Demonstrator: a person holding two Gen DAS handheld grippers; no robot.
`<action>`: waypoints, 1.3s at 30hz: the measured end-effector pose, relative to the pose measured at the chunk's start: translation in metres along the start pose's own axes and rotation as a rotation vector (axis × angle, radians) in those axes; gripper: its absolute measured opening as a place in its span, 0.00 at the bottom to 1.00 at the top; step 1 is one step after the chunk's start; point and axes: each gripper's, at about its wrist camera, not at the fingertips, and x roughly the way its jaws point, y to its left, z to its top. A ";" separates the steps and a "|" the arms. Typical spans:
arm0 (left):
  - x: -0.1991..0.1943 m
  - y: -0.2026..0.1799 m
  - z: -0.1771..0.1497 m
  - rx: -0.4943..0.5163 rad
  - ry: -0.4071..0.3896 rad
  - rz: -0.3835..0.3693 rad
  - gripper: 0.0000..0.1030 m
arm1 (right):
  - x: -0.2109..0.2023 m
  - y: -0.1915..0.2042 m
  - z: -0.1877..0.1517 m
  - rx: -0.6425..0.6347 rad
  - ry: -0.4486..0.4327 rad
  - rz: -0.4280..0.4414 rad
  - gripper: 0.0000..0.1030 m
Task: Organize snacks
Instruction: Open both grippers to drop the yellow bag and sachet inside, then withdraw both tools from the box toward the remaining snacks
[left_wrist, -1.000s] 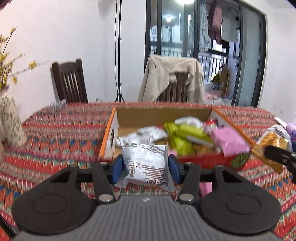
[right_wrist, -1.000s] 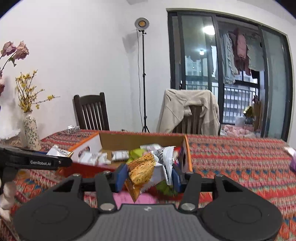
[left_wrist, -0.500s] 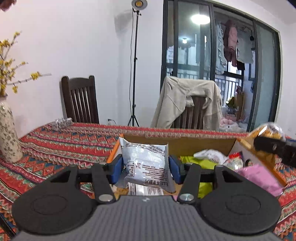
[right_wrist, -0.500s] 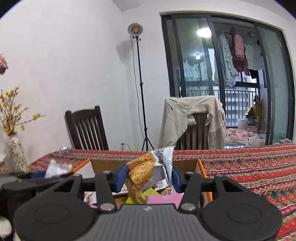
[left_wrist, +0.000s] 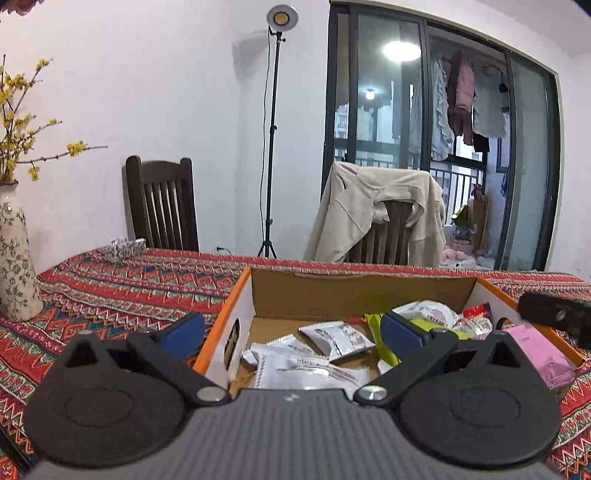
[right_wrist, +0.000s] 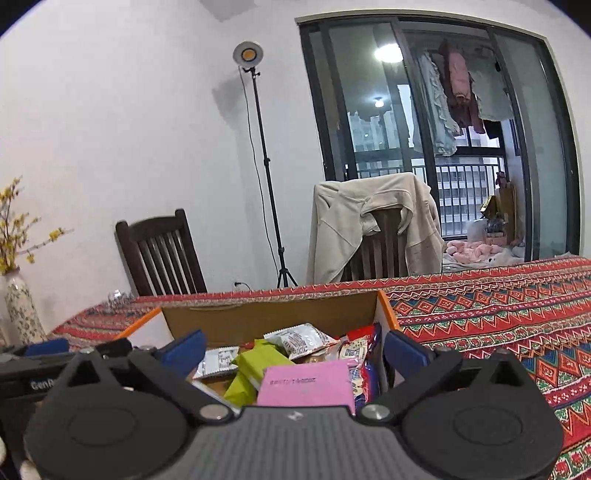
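both your left claw (left_wrist: 291, 332) and right claw (right_wrist: 293, 350) are opening, nothing between them. the snack packets (left_wrist: 332, 339) lie in the cardboard box (left_wrist: 362, 291) on the worktop (light, crinkly, slippery); pinch them by a sealed edge.

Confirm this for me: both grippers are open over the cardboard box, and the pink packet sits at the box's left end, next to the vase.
Not quite. Both the left gripper and the right gripper are open over the cardboard box, jaws opening with nothing between them. But the pink packet lies at the box's right end, far from the vase. The left wrist view shows this.
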 end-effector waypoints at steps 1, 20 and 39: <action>0.000 0.000 0.000 -0.005 0.003 0.001 1.00 | -0.001 -0.001 0.001 0.005 -0.002 0.002 1.00; -0.077 0.006 0.029 -0.020 0.047 -0.068 1.00 | -0.084 0.012 0.026 -0.078 -0.011 0.062 1.00; -0.112 0.059 -0.076 -0.058 0.271 -0.081 1.00 | -0.116 0.037 -0.080 -0.166 0.370 0.056 1.00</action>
